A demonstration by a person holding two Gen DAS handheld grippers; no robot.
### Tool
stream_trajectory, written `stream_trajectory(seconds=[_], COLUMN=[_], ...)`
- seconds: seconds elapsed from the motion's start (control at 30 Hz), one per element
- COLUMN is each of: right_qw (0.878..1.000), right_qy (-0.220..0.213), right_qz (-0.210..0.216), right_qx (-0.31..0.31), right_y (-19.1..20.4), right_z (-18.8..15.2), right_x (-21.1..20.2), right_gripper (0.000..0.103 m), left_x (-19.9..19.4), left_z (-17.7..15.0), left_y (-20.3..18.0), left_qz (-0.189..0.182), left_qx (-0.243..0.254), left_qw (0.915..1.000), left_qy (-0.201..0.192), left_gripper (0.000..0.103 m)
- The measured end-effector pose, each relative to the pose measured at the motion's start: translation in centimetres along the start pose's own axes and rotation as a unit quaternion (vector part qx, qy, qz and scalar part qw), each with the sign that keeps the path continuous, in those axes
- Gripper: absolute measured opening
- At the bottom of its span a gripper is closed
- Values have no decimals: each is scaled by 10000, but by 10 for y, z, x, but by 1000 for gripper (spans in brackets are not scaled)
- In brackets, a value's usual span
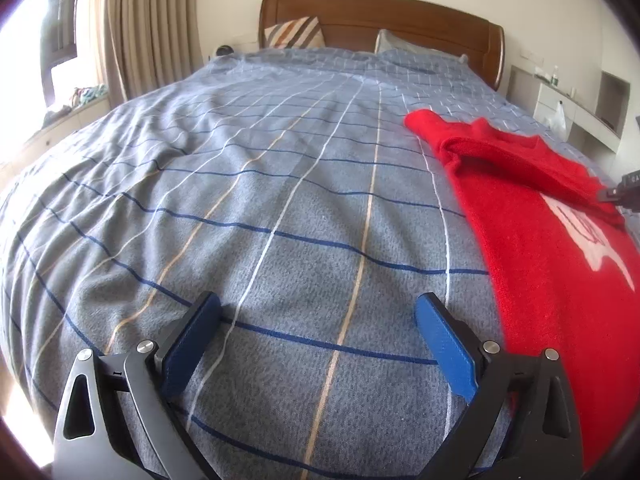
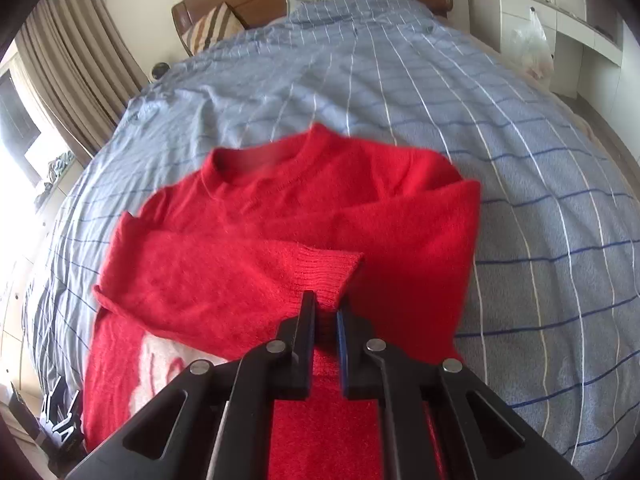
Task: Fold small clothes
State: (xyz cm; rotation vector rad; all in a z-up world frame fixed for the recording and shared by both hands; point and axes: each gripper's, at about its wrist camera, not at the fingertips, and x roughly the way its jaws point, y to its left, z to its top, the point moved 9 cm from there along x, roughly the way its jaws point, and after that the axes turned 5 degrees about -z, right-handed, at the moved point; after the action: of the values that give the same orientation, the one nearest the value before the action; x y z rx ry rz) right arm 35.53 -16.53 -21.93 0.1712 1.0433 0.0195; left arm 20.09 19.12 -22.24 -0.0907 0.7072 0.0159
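Observation:
A small red sweater point(image 2: 280, 216) with a white print lies on the blue plaid bedspread point(image 2: 440, 92). Both sleeves are folded across its chest. My right gripper point(image 2: 326, 308) is shut on the ribbed cuff point(image 2: 328, 270) of one sleeve, over the sweater's middle. In the left wrist view the sweater point(image 1: 540, 240) lies at the right, and my right gripper's tip point(image 1: 622, 194) shows on it at the right edge. My left gripper point(image 1: 318, 308) is open and empty, low over the bare bedspread point(image 1: 280, 200) to the left of the sweater.
A wooden headboard point(image 1: 380, 12) with a striped cushion point(image 1: 296, 32) and a pillow is at the far end. Curtains point(image 1: 152, 24) and a window are on the left. A white desk with a plastic bag point(image 2: 532, 44) stands on the right.

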Motion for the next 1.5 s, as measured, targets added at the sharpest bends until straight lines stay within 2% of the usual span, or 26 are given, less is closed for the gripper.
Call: stream_trajectory(seconds=[0.03, 0.07, 0.1, 0.13, 0.23, 0.37, 0.43, 0.57, 0.63, 0.7, 0.83, 1.1, 1.5], right_qw=[9999, 9998, 9997, 9995, 9979, 9897, 9794, 9515, 9351, 9257, 9303, 9593, 9707], right_qy=[147, 204, 120, -18, -505, -1420, -1945, -2804, -3181, -3394, -3292, -2601, -2108], right_qz=[-46, -14, 109, 194, 208, -90, -328, -786, -1001, -1060, -1068, -918, -1108], right_qx=[14, 61, 155, 263, 344, -146, -430, -990, -1197, -1292, -1220, -608, -313], right_y=[-7, -11, -14, -19, -32, -40, -41, -38, -34, -30, -32, -57, -79], right_z=[-6, -12, -15, -17, -29, -63, -88, -139, -157, -171, -184, -213, -215], right_x=[5, 7, 3, -4, -37, -108, -147, -216, -242, -255, -243, -195, -165], right_gripper=[25, 29, 35, 42, 48, 62, 70, 77, 90, 93, 93, 93, 93], left_x=[-1, -1, -1, -1, -1, -1, -1, -3, -5, -7, -12, -18, -14], left_z=[0, -1, -1, -2, -2, -2, -2, -5, -6, -7, -9, -16, -17], left_y=[0, 1, 1, 1, 2, 2, 2, 3, 3, 4, 4, 9, 5], left_qz=[2, 2, 2, 0, 15, 12, 23, 74, 103, 123, 116, 70, 138], left_qx=[-2, -15, -30, -40, -29, -36, -41, -60, -72, -94, -160, -292, -273], left_qw=[10000, 10000, 10000, 10000, 10000, 10000, 10000, 10000, 9999, 9999, 9997, 9993, 9993], left_qy=[-4, -5, -7, -9, -13, -11, -10, 14, 34, 60, 129, 200, 206], left_gripper=[99, 99, 100, 100, 100, 100, 100, 100, 100, 100, 100, 100, 102])
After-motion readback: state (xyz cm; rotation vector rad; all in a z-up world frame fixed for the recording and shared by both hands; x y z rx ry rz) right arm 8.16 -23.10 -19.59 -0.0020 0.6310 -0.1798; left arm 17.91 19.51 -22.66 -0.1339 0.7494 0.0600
